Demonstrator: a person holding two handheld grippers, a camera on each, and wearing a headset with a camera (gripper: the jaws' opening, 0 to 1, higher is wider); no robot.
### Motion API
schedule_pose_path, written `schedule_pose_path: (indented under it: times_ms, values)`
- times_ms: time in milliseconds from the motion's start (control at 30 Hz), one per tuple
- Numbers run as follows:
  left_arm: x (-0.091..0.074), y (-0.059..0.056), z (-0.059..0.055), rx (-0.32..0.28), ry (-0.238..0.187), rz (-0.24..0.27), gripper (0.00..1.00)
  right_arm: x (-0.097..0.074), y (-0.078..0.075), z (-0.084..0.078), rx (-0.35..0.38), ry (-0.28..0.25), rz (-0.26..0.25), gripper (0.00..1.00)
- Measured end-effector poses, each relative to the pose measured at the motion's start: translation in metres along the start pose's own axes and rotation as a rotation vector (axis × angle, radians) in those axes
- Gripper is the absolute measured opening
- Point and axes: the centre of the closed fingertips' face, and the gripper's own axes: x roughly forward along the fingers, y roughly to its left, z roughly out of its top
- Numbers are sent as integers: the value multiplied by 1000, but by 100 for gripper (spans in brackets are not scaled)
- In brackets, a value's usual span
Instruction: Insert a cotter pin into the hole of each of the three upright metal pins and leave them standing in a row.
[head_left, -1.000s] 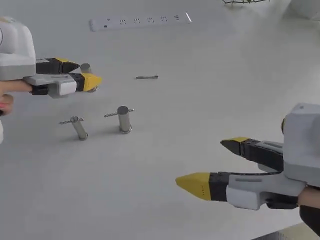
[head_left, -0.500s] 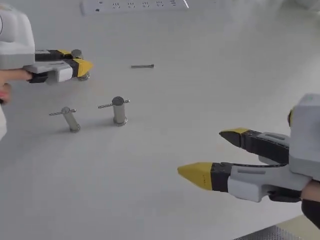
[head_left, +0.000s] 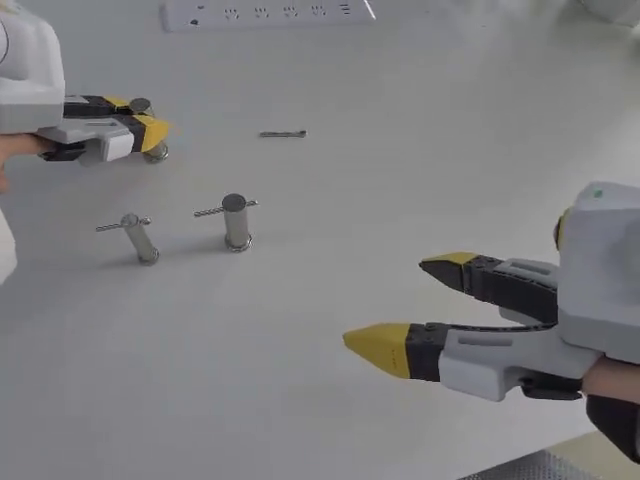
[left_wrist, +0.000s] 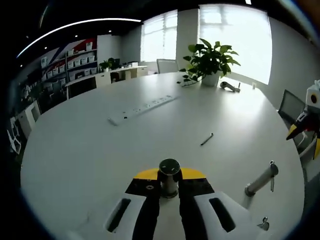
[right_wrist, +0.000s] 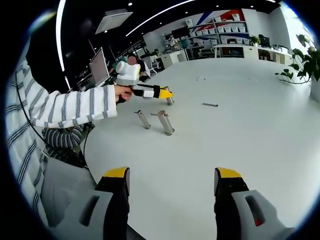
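Gripping a metal pin (left_wrist: 169, 177) between clenched jaws, the left tool (head_left: 145, 120) held it upright at the far left of the white desk (head_left: 420, 170); whether its base touched the surface was unclear. Near it stood an upright pin (head_left: 237, 225) and, beside that, a tilted pin (head_left: 141, 243), each crossed by a cotter pin (head_left: 222, 209). A loose cotter pin (head_left: 282, 133) lay farther back. The right tool (head_left: 385, 300) hovered released, jaws wide, well apart. A power strip (head_left: 265, 12) was cut off at the frame's top. Windows (left_wrist: 235, 40) and a potted plant (left_wrist: 210, 57) backed the office.
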Motion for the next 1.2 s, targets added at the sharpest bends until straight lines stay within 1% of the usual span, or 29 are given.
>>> schedule_pose_path:
  times_ms: [67,133,167,267,300,333,367,400,467,533,567,633,667,733,800,867,900,1067,1133,1200]
  values:
    - [-4,2,7,-11,-22,-8,9,-1,1,1,-3,-4,3,66]
    - [-12,4,18,9,-50,-13,9,-2,1,3,-5,-9,6,67]
    - [-15,4,22,12,-58,-13,9,-3,0,5,-6,-14,8,67]
    - [-28,2,36,17,-87,-16,9,-6,2,12,-12,-31,14,68]
    - [-33,0,42,22,-98,-19,9,-7,2,14,-12,-38,19,68]
    - [-35,-1,44,23,-102,-20,9,-8,3,16,-13,-43,24,69]
    - [-40,-3,49,24,-108,-23,9,-8,4,18,-13,-48,28,70]
    - [-40,-1,46,32,-113,-27,9,-9,4,19,-12,-53,31,71]
    - [-46,-4,52,49,-120,-32,9,-11,8,24,-7,-72,49,74]
    - [-53,-9,57,51,-124,-34,9,-13,11,28,-18,-86,60,76]
    - [-59,-16,60,59,-131,-31,9,-13,11,29,-28,-89,56,77]
    - [-65,-24,63,67,-133,-31,9,-13,12,31,-50,-93,55,81]
    - [-70,-32,64,74,-134,-35,9,-14,12,31,-50,-96,58,81]
    - [-75,-43,65,86,-134,-41,10,-14,15,32,-48,-103,70,85]
    - [-81,-54,66,101,-137,-48,10,-14,21,32,-45,-105,92,89]
    - [-83,-61,64,104,-132,-57,10,-14,27,31,-62,-109,108,91]
    - [-85,-68,62,109,-126,-64,10,-15,31,31,-80,-111,115,92]
    - [-93,-90,52,125,-104,-73,10,-20,38,28,-104,-113,140,92]
    - [-98,-111,49,129,-101,-76,10,-22,39,27,-113,-119,142,92]
    - [-100,-118,45,128,-96,-80,10,-24,39,26,-120,-122,144,91]
